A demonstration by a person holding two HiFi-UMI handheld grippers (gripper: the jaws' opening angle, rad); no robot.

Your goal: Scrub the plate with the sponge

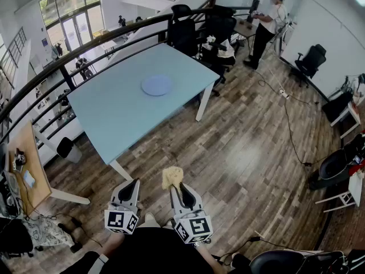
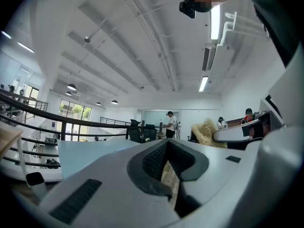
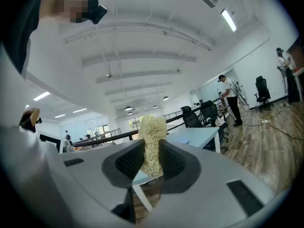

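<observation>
At the lower left of the head view, the left gripper (image 1: 132, 182) hangs over the wood floor (image 1: 239, 153), its fingers (image 2: 151, 161) drawn together on nothing. Further up and a little right, the plate (image 1: 157, 85) lies flat on the pale blue bench (image 1: 114, 116), well apart from both grippers; it looks bare. Rightmost, the right gripper (image 1: 179, 187) has its fingers (image 3: 127, 163) clamped on the sponge (image 3: 152, 127), a yellowish fibrous tuft poking out past the tips. Scrubbing has not begun, I judge: the sponge is in hand, but the approach to the bench, contact and the rubbing are all left to do.
</observation>
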